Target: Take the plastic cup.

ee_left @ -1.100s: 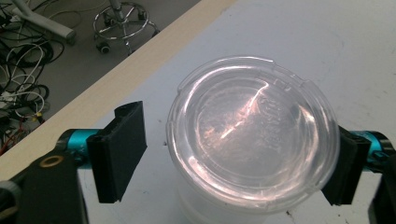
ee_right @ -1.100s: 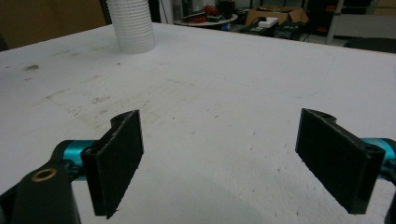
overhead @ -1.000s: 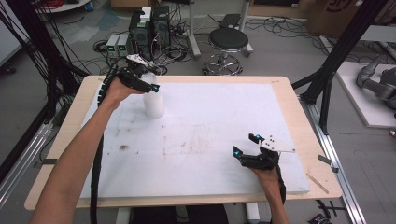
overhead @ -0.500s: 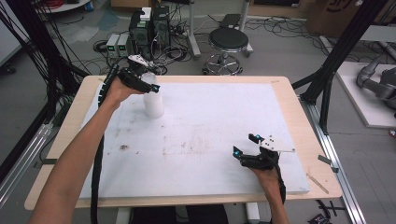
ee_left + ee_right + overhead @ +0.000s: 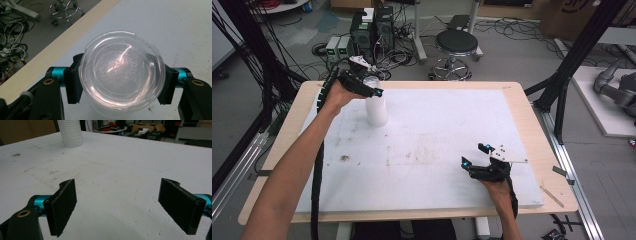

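Left gripper [image 5: 121, 83] clamped by both jaws around the clear round lid of a white ribbed plastic cup [image 5: 376, 106]; right gripper [image 5: 125, 207] spread wide, empty, low over white table [image 5: 437, 140].

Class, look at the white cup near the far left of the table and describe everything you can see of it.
The cup is a stack of white ribbed cups, standing upright on the white table at its far left. A clear plastic lid with a raised rim and embossed lettering caps it. The left gripper has its black jaws against the two sides of the lid's rim. In the right gripper view the stack's ribbed lower part shows far off. Nothing else touches it.
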